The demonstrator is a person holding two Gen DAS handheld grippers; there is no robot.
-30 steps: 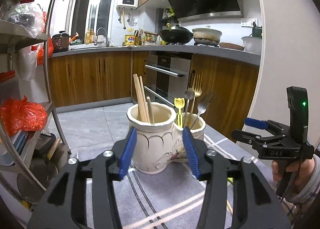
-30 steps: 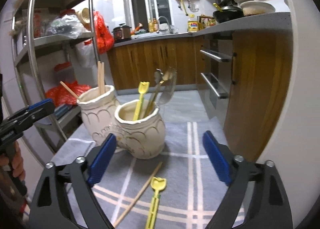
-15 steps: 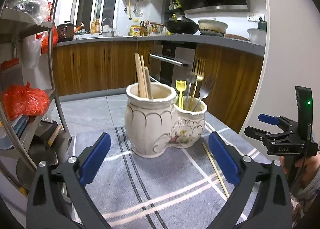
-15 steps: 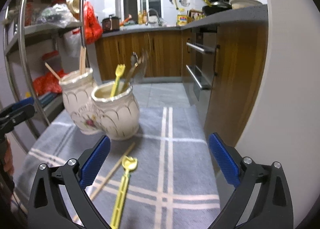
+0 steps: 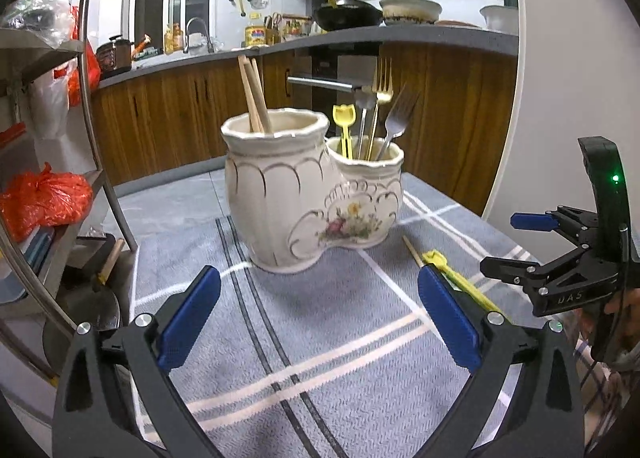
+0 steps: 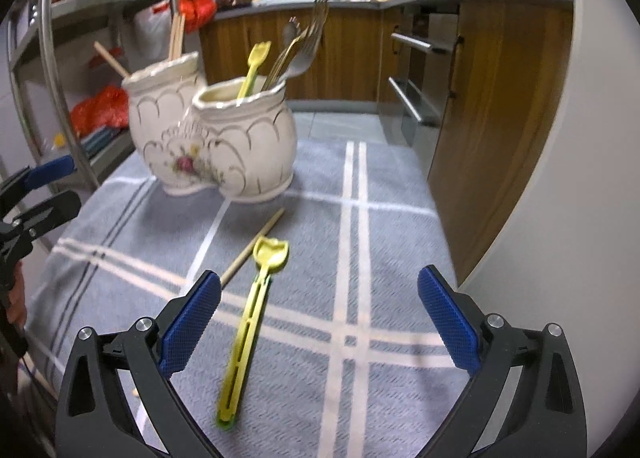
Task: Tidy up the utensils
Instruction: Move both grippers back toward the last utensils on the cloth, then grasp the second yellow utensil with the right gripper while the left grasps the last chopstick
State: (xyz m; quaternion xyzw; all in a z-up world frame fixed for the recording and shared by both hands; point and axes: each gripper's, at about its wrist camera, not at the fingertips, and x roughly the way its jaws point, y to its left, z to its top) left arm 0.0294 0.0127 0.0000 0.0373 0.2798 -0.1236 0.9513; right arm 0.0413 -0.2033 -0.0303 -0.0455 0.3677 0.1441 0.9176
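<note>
Surface: grey striped cloth.
Yellow plastic fork: judged light, slippery; best gripped mid-handle, ahead of the right gripper fingers.
Fingers: both pairs spread wide, nothing held.

Twin-pot holder stands on cloth over worktop, far of centre. Chopsticks in left, taller pot; forks and plastic scoop in right, lower pot. Loose scoop and loose chopstick lie side by side on cloth, near-right of holder. Shelf rack left of worktop; cabinets far behind.
</note>
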